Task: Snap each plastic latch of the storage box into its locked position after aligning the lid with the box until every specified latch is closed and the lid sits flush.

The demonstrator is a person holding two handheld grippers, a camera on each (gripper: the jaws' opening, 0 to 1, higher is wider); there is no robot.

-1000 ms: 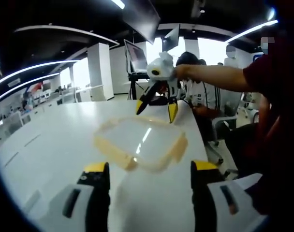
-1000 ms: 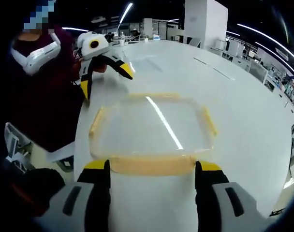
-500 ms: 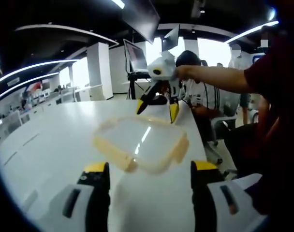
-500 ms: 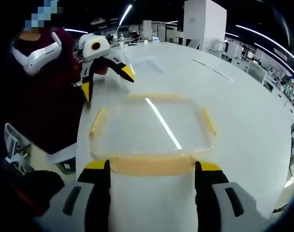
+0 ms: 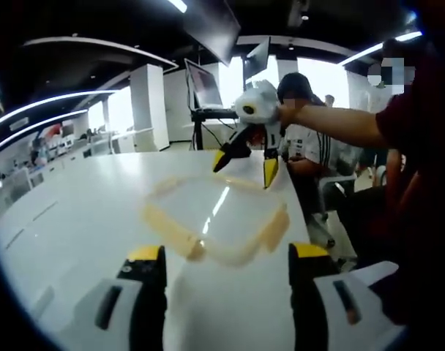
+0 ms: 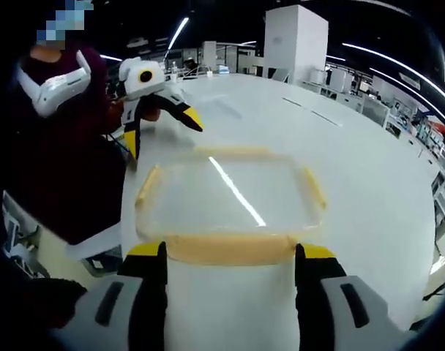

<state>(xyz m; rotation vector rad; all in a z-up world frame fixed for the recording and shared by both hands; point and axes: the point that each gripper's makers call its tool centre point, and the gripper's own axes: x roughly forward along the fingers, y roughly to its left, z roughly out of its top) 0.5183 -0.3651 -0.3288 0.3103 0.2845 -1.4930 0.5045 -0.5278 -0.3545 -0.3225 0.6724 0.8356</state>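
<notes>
On the white bench [image 6: 369, 183] lies my clear rectangular plastic storage box with yellow latches [image 6: 230, 194], seemingly light, stiff and slippery, so I would press latch edges, with right tool [image 6: 230, 252] and left tool [image 5: 227, 252] both spread.

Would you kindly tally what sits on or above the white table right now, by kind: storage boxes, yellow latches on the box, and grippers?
Storage box, clear with its lid on: 1
Yellow latches, counted in the right gripper view: 4, near, far, left, right
Grippers: 2, left gripper and right gripper, both with fingers apart
Total: 7
</notes>
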